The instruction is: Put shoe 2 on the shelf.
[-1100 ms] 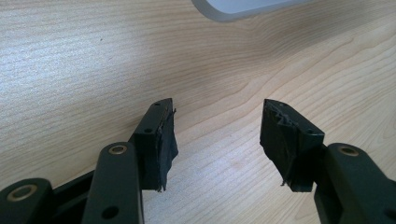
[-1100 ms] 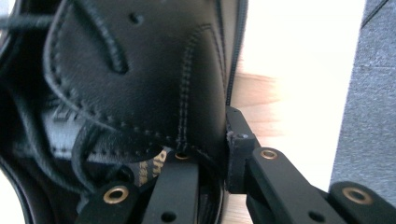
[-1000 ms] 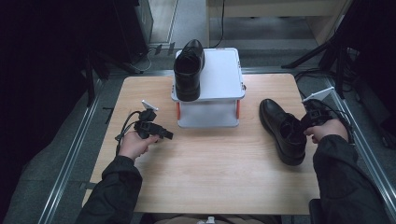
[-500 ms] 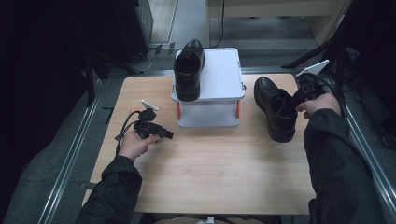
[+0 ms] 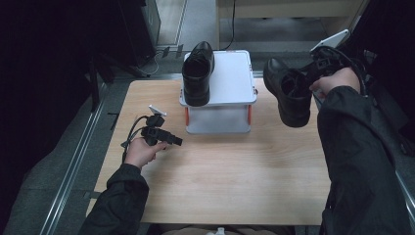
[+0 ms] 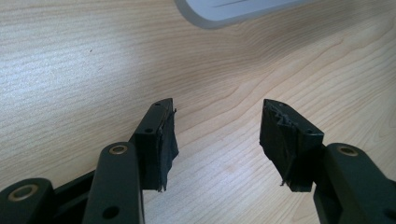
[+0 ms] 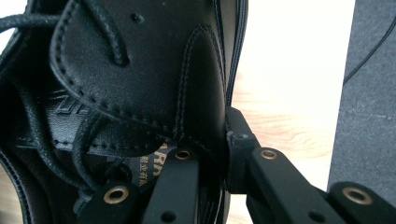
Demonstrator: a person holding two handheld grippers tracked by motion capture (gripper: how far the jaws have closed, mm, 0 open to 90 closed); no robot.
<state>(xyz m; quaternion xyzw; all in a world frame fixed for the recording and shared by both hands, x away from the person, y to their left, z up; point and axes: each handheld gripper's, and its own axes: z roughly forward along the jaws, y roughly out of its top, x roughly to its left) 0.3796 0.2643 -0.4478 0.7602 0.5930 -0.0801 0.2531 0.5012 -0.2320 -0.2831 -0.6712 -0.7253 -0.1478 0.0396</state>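
One black leather shoe (image 5: 198, 73) lies along the left side of a white box (image 5: 230, 83) at the table's far middle. A second black shoe (image 5: 288, 93) hangs in the air to the right of the box, with my right gripper (image 5: 307, 77) shut on the side wall of its opening (image 7: 205, 107); one jaw is inside the shoe and the other outside. My left gripper (image 5: 169, 140) rests low over the wooden table left of the box. It is open, with bare wood between its pads (image 6: 163, 140).
The white box stands on a grey base with orange clips (image 5: 218, 120). The wooden table (image 5: 220, 176) stretches wide in front of it. Dark floor, cables and metal rails surround the table.
My right gripper has lifted the second shoe off the table's right side and carried it up and away toward the box's right. The left gripper has stayed still.
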